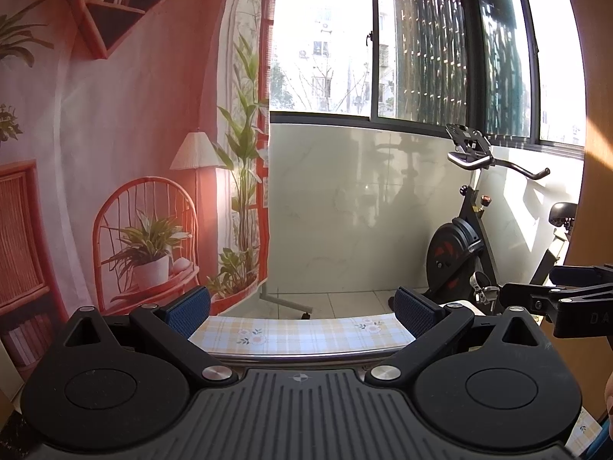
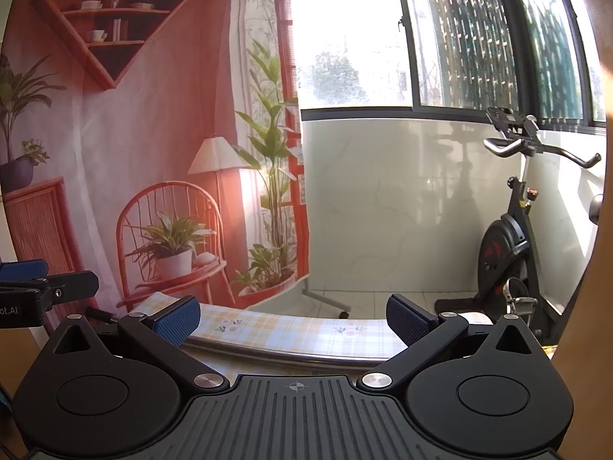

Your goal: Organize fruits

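No fruit shows in either view. My left gripper (image 1: 302,306) is open, its blue-padded fingers spread wide over the far edge of a table with a yellow plaid cloth (image 1: 302,335); nothing lies between them. My right gripper (image 2: 293,316) is open too, held level over the same plaid cloth (image 2: 291,329), nothing between its pads. The right gripper's side (image 1: 567,299) pokes in at the right of the left wrist view, and the left gripper's side (image 2: 34,291) pokes in at the left of the right wrist view. Both cameras point across the room, so the tabletop below is hidden.
A printed backdrop (image 1: 126,134) of a red chair, plants and shelves hangs beyond the table on a wheeled stand (image 1: 287,303). An exercise bike (image 1: 471,237) stands at the right by a tiled wall and windows. A metal rail (image 2: 291,356) edges the table.
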A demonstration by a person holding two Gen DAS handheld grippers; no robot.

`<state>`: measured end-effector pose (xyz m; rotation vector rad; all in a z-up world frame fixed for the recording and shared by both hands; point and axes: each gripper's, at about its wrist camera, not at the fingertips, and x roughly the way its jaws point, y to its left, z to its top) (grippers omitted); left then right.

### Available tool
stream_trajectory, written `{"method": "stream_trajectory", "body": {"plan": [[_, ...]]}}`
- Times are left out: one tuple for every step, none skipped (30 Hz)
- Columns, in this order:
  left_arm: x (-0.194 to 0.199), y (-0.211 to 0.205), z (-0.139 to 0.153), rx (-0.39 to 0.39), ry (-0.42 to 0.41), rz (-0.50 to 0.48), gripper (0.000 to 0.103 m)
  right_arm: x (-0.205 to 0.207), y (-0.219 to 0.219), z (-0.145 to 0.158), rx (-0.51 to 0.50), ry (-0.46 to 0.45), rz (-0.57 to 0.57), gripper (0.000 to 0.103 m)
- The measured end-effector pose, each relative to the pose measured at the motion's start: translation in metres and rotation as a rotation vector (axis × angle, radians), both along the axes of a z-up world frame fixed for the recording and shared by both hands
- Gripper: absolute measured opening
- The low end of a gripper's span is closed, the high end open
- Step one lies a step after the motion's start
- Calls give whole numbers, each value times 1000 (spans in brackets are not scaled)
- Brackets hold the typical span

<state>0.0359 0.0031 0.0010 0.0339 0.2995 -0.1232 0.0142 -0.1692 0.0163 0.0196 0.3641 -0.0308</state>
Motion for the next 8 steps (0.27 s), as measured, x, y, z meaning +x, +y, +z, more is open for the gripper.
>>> {"method": "stream_trajectory", "body": {"plan": [[0, 1, 0, -1, -1, -1, 103, 0, 0, 0, 0, 1, 0, 103], [1, 1, 1, -1, -2, -1, 103, 0, 0, 0, 0, 1, 0, 103], [0, 1, 1, -1, -3, 1, 103, 0, 0, 0, 0, 0, 0, 103], [1, 2, 1, -2, -2, 4, 103, 0, 0, 0, 0, 0, 0, 103], [0, 1, 1, -5, -3, 9, 103, 0, 0, 0, 0, -1, 0, 103], [1, 3, 1, -7, -4, 15, 103, 1, -1, 0, 1, -1, 0, 103], [0, 3, 1, -8, -4, 23, 103, 1, -1, 0, 1, -2, 0, 103], [1, 4, 2, -8, -4, 31, 103, 1, -1, -1, 1, -2, 1, 103]]}}
